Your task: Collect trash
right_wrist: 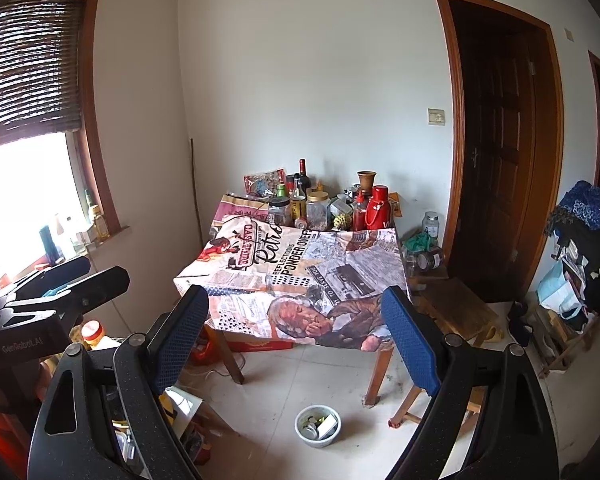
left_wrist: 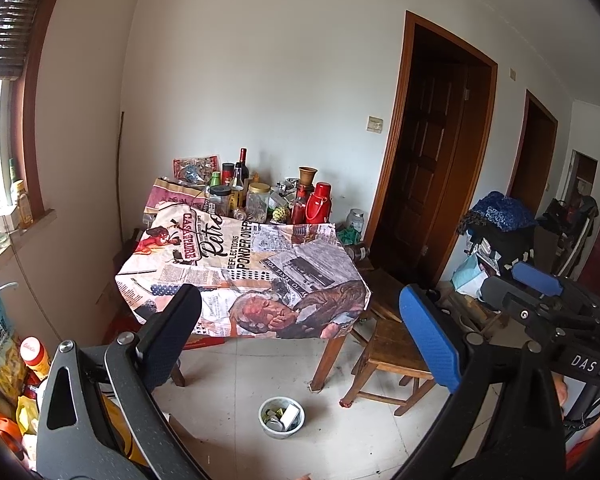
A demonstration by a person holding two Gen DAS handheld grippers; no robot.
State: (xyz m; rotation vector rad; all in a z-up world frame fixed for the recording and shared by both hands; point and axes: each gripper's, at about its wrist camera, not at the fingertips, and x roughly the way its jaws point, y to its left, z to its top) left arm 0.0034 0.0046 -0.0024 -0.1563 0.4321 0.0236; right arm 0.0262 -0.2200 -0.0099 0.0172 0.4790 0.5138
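A small white bowl [right_wrist: 318,426] of scraps is seen on the floor at six o'clock, below the cloth-covered table [right_wrist: 300,280]. Both the left gripper [left_wrist: 300,336] and right gripper [right_wrist: 296,340] are held with jaws apart, nothing between them. The approach step is judged in hand; a lowering toward the bowl is called for next.

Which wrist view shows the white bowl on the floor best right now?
The right wrist view: the white bowl sits clear between the open fingers, contents visible. The left wrist view also shows the bowl whole, similarly placed, slightly smaller.
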